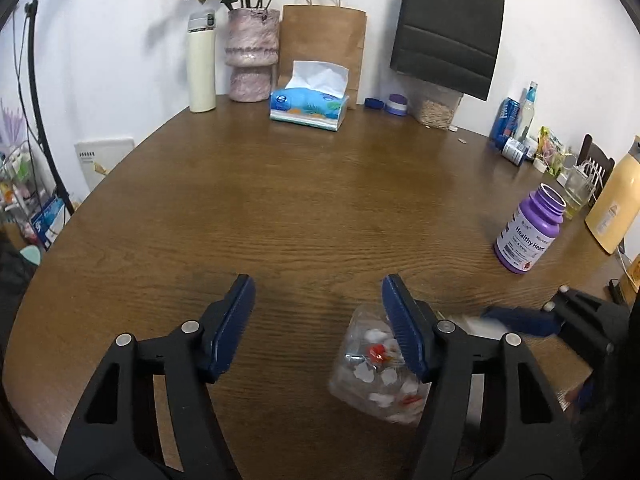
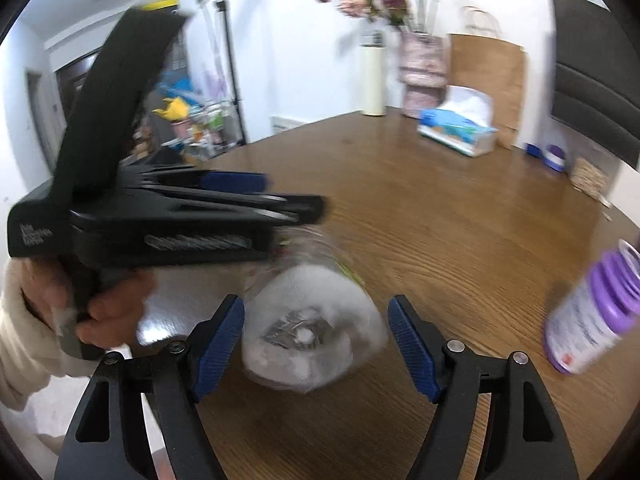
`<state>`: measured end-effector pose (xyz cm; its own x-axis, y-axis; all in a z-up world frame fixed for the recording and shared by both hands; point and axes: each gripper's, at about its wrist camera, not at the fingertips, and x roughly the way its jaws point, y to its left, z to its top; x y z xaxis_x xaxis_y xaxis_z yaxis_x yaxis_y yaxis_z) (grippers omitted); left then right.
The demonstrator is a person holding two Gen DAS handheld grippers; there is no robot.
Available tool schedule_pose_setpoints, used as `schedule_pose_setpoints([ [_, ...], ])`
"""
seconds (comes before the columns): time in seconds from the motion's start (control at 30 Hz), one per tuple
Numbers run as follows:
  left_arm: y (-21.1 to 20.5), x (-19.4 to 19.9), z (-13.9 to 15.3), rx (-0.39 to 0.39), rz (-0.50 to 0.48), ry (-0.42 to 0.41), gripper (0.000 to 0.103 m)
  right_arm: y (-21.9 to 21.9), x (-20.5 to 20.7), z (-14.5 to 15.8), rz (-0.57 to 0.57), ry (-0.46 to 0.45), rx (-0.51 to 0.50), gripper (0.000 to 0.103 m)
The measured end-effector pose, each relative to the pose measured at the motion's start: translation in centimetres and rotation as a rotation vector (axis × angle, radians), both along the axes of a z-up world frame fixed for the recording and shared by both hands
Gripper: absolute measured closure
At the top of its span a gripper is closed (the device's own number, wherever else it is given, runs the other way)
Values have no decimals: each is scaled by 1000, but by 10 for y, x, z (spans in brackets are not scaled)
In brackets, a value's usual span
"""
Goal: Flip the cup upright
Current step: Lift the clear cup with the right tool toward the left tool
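Note:
A clear plastic cup [image 1: 376, 364] with white and red print lies on its side on the wooden table [image 1: 320, 208]. In the left wrist view it lies beside and partly behind the right finger of my open left gripper [image 1: 318, 304], not between the fingers. In the right wrist view the cup [image 2: 312, 324] is blurred and lies between the fingers of my open right gripper [image 2: 316, 328], its bottom toward the camera. The left gripper [image 2: 280, 196] shows just behind and left of the cup. The right gripper's fingers [image 1: 516, 320] show at the right of the left wrist view.
A purple supplement bottle [image 1: 528, 236] stands right of the cup. At the back stand a tissue box [image 1: 308, 108], a pink vase [image 1: 252, 56], a cream flask [image 1: 201, 64], paper bags [image 1: 324, 48] and small bottles [image 1: 516, 128]. A yellow jug [image 1: 616, 200] stands far right.

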<state>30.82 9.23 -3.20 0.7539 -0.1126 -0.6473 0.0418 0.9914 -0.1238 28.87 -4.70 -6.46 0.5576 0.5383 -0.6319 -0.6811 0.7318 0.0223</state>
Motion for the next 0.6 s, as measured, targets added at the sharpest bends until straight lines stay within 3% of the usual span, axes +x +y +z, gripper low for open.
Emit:
schedule_pose_setpoints([
  [0.17,-11,-9,-7,87,24,37,41,-29,10,-7,-108,28,0,24],
  [0.3,-18,-18,-5,131,46,34,32,-43,13,-5,-139,55,64,24],
  [0.43,-15,-27,9,70,30,36,20,-50,14,-1,-179,42,65,24],
  [0.5,-20,-31,16,19,-29,43,11,-59,10,2,-193,36,77,24],
  [0.6,-40,-24,16,-12,-129,85,6,-76,0,4,-222,34,91,24],
])
